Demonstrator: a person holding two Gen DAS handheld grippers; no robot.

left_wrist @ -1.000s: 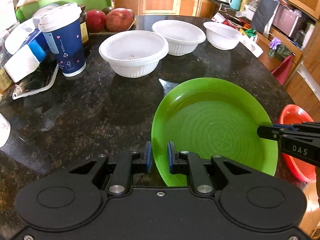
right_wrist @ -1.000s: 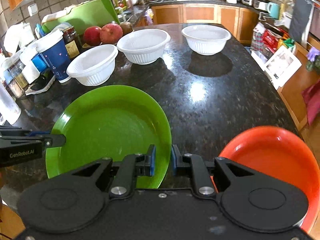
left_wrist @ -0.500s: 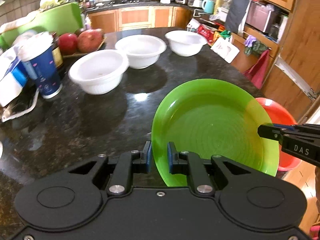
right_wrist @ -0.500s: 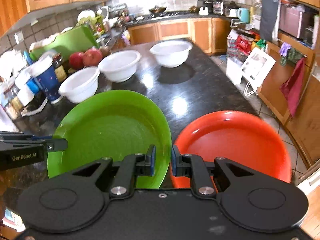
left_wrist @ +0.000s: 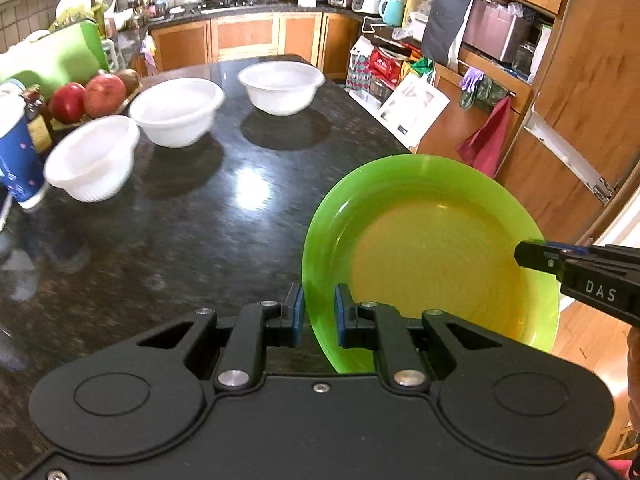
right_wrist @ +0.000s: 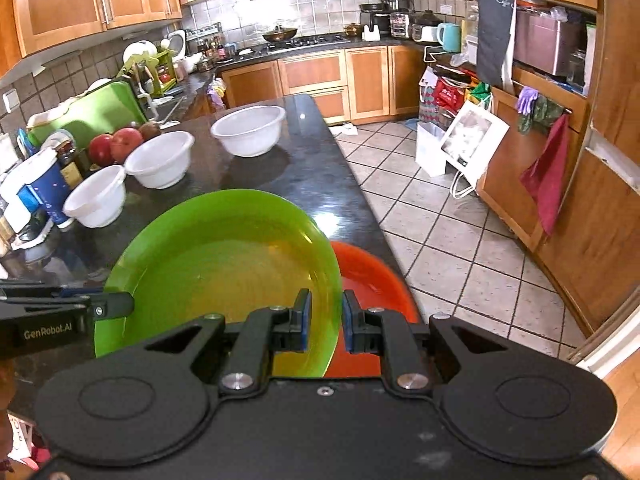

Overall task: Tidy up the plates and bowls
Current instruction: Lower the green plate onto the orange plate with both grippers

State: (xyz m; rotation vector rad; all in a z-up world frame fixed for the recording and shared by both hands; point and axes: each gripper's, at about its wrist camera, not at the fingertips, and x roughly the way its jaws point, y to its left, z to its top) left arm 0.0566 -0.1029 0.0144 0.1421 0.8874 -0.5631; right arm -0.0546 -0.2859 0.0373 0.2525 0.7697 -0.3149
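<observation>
Green plastic fills the near part of both views: the green plate [left_wrist: 432,256] [right_wrist: 216,276] is lifted clear of the black granite counter [left_wrist: 192,220] [right_wrist: 312,168] and hangs over the counter's near edge. The left gripper [left_wrist: 319,312] [right_wrist: 120,306] has its blue pads nearly closed on the plate's left rim, which runs between them. The right gripper [right_wrist: 324,320] [left_wrist: 524,254] is also narrowed to a slim gap, and the right rim of the green plate passes between its pads. An orange plate [right_wrist: 372,284] lies directly beneath the green one, its right part showing past the green rim; whether the right gripper's pads also pinch the orange rim cannot be told, since the green plate covers that spot. Seen from the left wrist, the green plate's centre glows yellowish where the orange one shows through.

Beyond the green plate, three white bowls stand upright on the counter, apart from one another: the nearest bowl [left_wrist: 92,160] [right_wrist: 96,196] to the left, the middle bowl [left_wrist: 176,110] [right_wrist: 160,158] behind it, and the far bowl [left_wrist: 280,86] [right_wrist: 248,128] furthest back and right. Left of the nearest bowl stands a blue paper cup [left_wrist: 18,152] [right_wrist: 46,188], just beside it. Behind the cup and the middle bowl are red apples [left_wrist: 88,94] [right_wrist: 116,144], and behind those leans a green cutting board [left_wrist: 60,60] [right_wrist: 92,112].
</observation>
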